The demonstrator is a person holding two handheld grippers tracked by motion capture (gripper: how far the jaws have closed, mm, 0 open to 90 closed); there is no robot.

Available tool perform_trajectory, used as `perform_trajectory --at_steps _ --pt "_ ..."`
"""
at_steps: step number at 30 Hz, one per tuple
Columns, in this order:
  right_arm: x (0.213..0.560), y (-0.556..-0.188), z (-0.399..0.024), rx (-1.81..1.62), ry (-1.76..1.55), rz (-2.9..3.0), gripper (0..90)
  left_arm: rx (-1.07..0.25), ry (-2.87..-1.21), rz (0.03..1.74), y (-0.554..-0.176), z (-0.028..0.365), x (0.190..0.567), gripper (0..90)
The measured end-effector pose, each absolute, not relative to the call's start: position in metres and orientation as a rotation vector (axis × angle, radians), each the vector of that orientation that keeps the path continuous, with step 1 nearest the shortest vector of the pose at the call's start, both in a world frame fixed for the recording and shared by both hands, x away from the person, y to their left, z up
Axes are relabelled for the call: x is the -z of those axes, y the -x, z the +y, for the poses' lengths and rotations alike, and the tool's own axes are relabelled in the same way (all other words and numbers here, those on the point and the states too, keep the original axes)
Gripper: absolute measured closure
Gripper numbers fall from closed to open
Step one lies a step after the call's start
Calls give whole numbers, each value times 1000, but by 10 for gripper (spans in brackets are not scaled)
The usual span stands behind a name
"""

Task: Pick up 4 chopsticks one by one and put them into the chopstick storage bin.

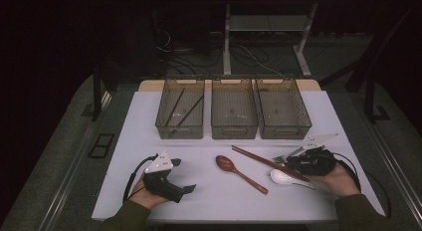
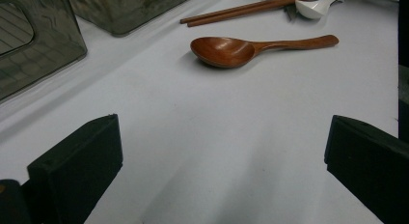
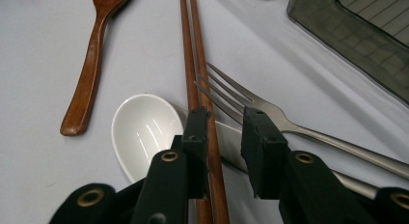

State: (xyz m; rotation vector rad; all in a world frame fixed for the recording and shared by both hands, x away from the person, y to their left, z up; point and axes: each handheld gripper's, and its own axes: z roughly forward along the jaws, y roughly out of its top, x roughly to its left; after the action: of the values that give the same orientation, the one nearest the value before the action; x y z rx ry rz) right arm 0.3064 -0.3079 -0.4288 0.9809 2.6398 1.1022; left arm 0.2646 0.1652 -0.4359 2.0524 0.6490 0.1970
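A: Chopsticks (image 3: 197, 74) were the target: the brown pair lay slantwise on the white surface (image 1: 209, 191), just in front of the middle bin (image 1: 234, 127) and the right bin (image 1: 284, 127), with the right tool (image 3: 225, 125) down over their near end.

B: Did it have them?

A: Not that I could call. Its jaws stood narrow, one either side of the sticks, one pad right against them, the other with a gap showing. No lift, no firm pinch on view.

B: And the other hand?

A: The left tool (image 1: 185, 190) rested low on the surface with jaws spread wide and nothing between them, off to the left of the wooden spoon (image 2: 231, 50).

B: So how much sorting was done?

A: Early going, I judged. The left bin (image 1: 180, 127) already held two dark sticks, looking like another pair of chopsticks. The middle and right bins looked bare inside.

B: Left to go?

A: Plenty. The wooden spoon, the white ceramic spoon (image 3: 144, 132), the metal fork (image 3: 260, 110) and this pair were all out on the surface, the fork and white spoon crowded against the chopsticks.
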Motion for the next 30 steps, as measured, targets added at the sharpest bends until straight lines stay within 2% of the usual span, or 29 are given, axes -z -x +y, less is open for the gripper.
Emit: perform_trajectory --at_steps 30 --pt "437 -305 -310 -1053 -931 2686 781 -185 -2062 643 -264 163 437 0"
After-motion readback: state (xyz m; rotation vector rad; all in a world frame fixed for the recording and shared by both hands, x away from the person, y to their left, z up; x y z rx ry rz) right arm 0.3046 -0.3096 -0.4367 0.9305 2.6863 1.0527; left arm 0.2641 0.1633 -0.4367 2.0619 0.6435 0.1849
